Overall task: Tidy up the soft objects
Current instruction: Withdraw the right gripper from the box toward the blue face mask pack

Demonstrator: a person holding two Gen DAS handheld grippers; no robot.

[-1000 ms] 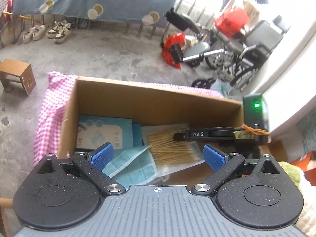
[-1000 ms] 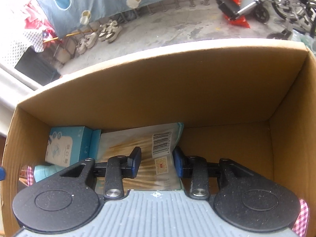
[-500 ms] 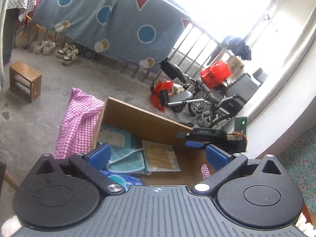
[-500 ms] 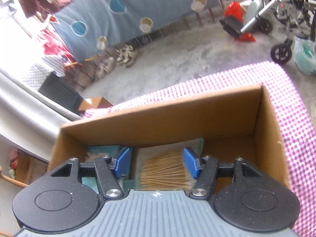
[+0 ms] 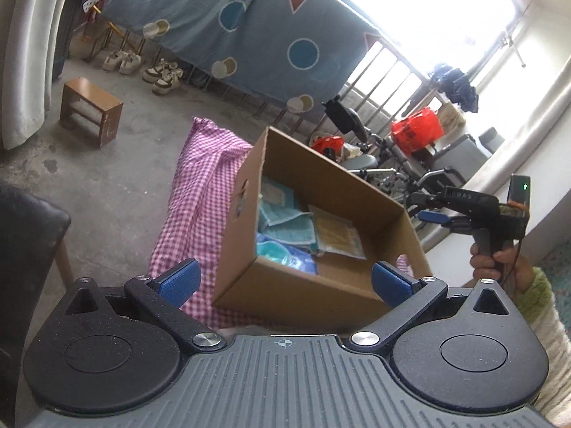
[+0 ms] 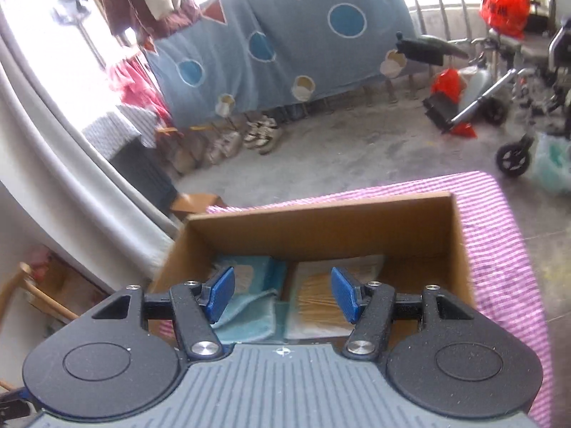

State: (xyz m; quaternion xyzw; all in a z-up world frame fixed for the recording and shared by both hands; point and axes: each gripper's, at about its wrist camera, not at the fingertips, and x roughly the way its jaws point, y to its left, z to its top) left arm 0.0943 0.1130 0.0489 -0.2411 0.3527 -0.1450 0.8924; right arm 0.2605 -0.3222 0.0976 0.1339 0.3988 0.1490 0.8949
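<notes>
right gripper (image 6: 282, 294) jaws parted, empty, just opened above the swab packet (image 6: 332, 297) | left gripper (image 5: 283, 281) wide open, empty | soft stuff lies in cardboard box (image 5: 403, 246) | risk: box sits near the worktop edge, a bump could tip it

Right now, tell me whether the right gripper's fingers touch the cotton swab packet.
Apart. The left wrist view shows the right gripper raised outside the cardboard box, open, clear of the cotton swab packet.

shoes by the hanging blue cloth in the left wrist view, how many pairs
2: a pale pair on the left and a tan-and-white pair just right of it, on the floor under the blue cloth. More may be hidden.
</notes>
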